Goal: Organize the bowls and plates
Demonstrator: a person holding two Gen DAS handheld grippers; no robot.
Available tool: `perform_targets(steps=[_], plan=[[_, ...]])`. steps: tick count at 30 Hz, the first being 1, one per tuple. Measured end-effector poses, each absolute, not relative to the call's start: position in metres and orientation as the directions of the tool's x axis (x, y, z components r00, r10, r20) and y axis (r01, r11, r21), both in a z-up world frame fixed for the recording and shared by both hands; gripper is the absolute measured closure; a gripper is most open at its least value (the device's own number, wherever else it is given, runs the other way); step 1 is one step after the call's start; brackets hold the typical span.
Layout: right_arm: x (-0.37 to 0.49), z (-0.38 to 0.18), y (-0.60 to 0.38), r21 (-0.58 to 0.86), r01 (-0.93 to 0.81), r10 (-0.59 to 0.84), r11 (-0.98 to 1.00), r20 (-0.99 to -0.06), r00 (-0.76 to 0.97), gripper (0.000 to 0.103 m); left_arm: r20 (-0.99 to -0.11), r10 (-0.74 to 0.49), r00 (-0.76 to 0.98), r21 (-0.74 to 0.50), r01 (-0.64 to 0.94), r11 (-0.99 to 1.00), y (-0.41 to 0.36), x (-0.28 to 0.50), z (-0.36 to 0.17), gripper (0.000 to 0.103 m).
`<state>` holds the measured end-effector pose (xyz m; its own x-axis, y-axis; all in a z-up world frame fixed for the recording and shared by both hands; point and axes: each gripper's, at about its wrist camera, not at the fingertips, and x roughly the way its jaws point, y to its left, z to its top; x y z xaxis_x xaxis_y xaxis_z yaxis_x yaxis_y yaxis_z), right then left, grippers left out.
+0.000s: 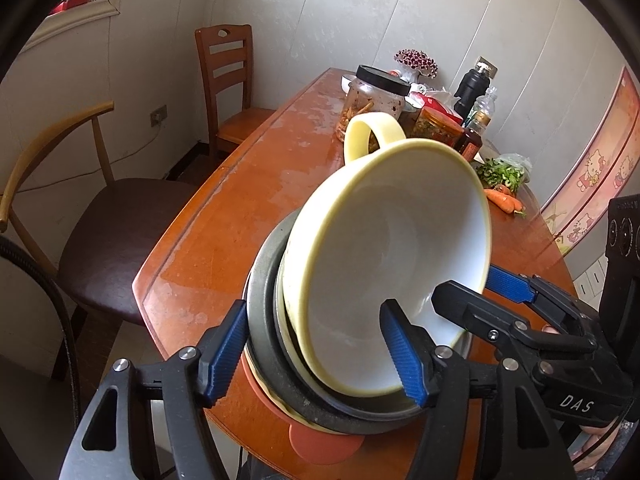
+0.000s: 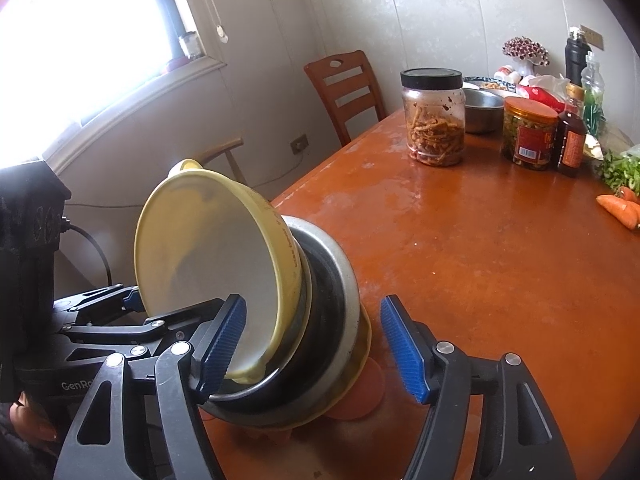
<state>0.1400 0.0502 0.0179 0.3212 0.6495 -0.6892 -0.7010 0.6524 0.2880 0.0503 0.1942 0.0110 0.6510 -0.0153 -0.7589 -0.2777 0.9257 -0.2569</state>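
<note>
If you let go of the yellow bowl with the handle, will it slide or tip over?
Probably yes. The yellow bowl leans steeply on the stack beneath, not sitting flat, so it would likely drop or slide. Its glossy inside looks slippery. It looks stiff and hard, perhaps breakable; the stack sits near the table edge.

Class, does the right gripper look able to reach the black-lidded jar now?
Probably, once freed: the right gripper straddles the rim of the yellow bowl, but bare table lies beyond toward the jar.
</note>
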Motion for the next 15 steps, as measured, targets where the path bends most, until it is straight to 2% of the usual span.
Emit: perform_targets(steps=[15], plan=[[0.128, 0.029, 0.042, 0.276, -0.713, 0.664, 0.644, -0.665, 0.343, 0.029, -0.742, 0.01, 0.67, -0.245, -0.285, 0.927, 0.191, 0.037, 0.022, 0.033]])
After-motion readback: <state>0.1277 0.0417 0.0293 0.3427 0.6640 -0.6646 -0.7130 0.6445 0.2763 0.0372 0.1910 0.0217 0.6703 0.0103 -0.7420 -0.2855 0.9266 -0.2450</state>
